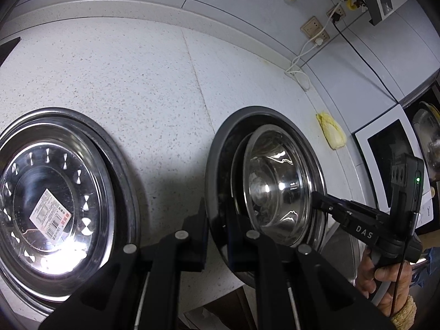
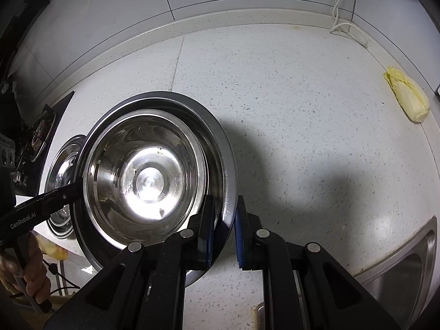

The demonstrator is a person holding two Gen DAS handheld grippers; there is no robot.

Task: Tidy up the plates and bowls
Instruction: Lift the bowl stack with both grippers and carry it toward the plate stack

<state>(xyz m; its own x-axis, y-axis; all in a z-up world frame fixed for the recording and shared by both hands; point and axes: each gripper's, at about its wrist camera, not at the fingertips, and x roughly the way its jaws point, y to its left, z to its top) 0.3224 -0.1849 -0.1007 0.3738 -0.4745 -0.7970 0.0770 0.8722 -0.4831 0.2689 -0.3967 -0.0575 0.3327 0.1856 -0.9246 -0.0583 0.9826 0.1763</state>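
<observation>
With the left gripper [image 1: 217, 233] and right gripper [image 2: 224, 229] each straddling opposite rims of the basin [image 2: 229, 181] holding the bowl [image 2: 143, 176] on the counter [image 2: 302, 110], jaws seemingly not quite clamped, squeeze evenly and lift level.

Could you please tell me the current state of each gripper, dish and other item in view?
left gripper: closed on the big basin's near-left rim.
right gripper: closed on its opposite rim.
big basin: upright, held at both sides.
small bowl: nested inside, upright, empty.
labelled plate: flat on counter, sticker showing.
cabbage leaf: lying loose.
white plug: plugged in.
</observation>
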